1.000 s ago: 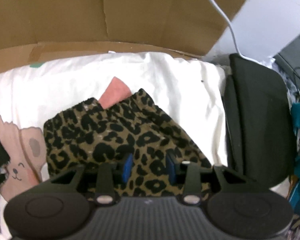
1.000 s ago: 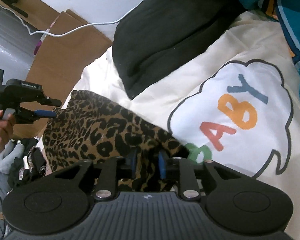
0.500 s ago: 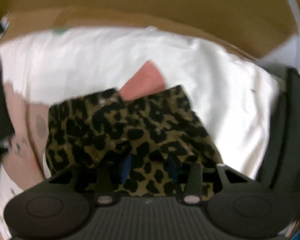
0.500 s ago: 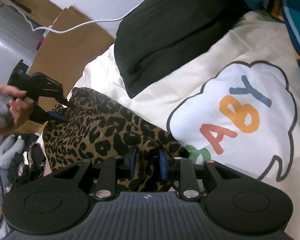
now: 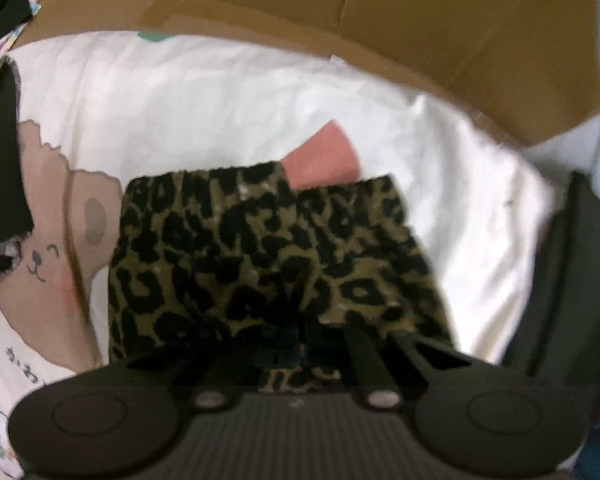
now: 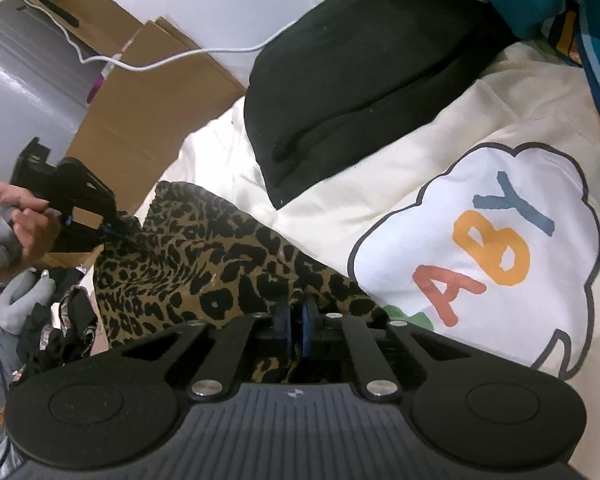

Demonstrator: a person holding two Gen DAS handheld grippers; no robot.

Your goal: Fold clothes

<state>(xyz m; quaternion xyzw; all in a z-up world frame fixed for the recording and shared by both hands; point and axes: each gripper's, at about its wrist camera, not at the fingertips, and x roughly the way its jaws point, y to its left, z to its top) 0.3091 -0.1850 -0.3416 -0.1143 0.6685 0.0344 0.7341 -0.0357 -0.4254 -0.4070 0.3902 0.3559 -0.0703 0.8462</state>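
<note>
Leopard shorts [image 6: 204,264] spread on cream bedding [image 6: 380,184], near a black cushion [image 6: 356,80] and just beside a cloud print [image 6: 500,248] lettered "ABY". Right gripper [image 6: 294,316] clamped on the near edge of the shorts, blue pads pressed together with the fabric pinched between them; left gripper [image 6: 120,234], gripped by a hand [image 6: 28,228], pinched shut on the far edge. In the left wrist view, left gripper [image 5: 292,350] blurred, over the shorts [image 5: 268,256], with cardboard [image 5: 440,32] beyond the bedding [image 5: 204,112].

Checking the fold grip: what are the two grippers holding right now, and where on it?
Both hold the leopard-print garment: right gripper on its near edge, left gripper on its far corner.
</note>
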